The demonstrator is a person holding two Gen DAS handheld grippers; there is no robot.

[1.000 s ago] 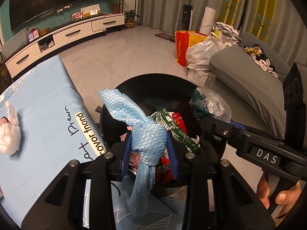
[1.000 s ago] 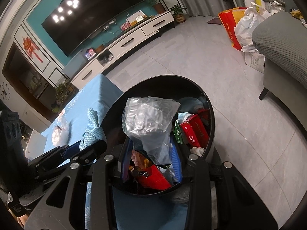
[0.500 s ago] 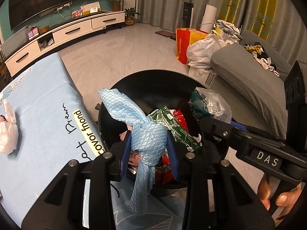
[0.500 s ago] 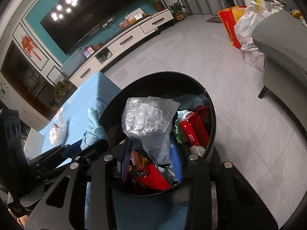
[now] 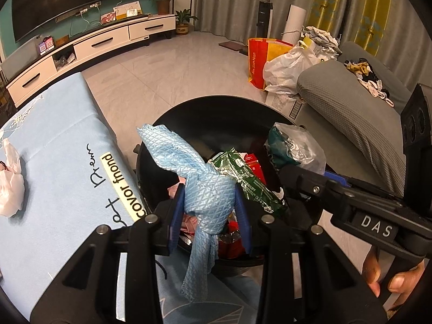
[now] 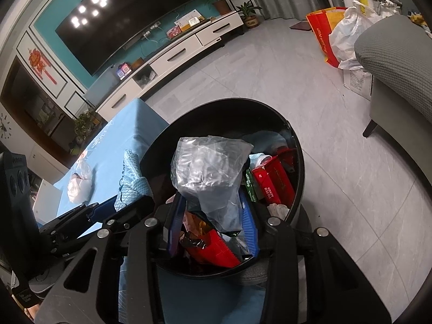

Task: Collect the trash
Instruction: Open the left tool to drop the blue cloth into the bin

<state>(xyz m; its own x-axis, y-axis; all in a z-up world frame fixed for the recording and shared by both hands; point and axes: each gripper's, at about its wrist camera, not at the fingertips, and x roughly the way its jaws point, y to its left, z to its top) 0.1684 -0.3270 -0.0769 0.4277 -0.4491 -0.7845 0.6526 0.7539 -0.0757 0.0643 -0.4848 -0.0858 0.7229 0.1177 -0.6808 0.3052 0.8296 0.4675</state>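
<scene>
Above the round black trash bin, the left gripper is clamping a light-blue waffle-textured cloth; the right gripper is pinching a crumpled clear plastic bag.

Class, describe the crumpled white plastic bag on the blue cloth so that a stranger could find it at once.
Start at the round black trash bin; beside it lies the light blue cloth-covered table. The crumpled white plastic bag sits alone on it, the only white item there, unlike the blue textured rag over the bin.
</scene>
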